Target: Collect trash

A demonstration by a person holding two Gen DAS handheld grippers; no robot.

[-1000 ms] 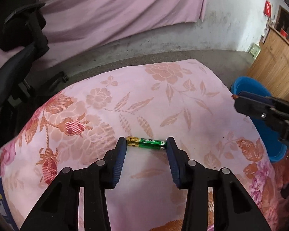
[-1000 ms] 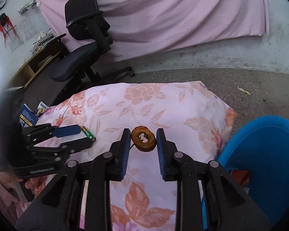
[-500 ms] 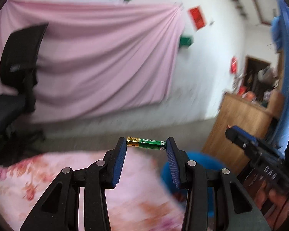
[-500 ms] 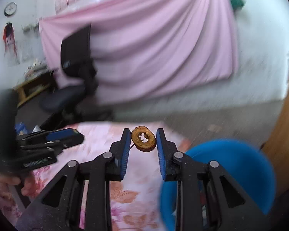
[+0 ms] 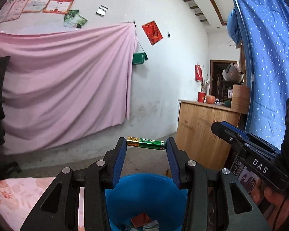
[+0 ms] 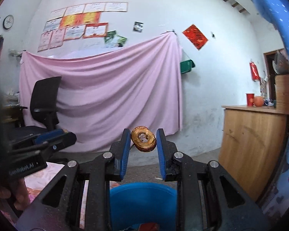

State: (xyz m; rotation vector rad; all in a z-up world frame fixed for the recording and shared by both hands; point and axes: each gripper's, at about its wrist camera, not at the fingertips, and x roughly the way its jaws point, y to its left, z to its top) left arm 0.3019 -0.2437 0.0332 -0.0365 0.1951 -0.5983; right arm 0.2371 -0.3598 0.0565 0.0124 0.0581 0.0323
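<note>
Left wrist view: your left claw point(image 5: 146, 144) clamps battery point(image 5: 146, 143) end to end, mid-frame, above blue bucket point(image 5: 144, 194) at bottom, ready to drop. Right wrist view: right claw point(image 6: 143, 139) pinches dried fruit ring point(image 6: 143, 139) by edges over same bucket.

blue bin point(image 5: 144, 196) cut off below, bin scraps point(image 5: 142, 222) unidentifiable

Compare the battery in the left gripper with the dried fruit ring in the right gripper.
The battery is a slim green and gold cylinder; the dried fruit ring is a brown, wrinkled disc with a hole.

The battery lies crosswise, clamped end to end by the left gripper; the ring sits tilted, pinched at its edges by the right gripper.

Both are held in the air above the blue bucket.
</note>
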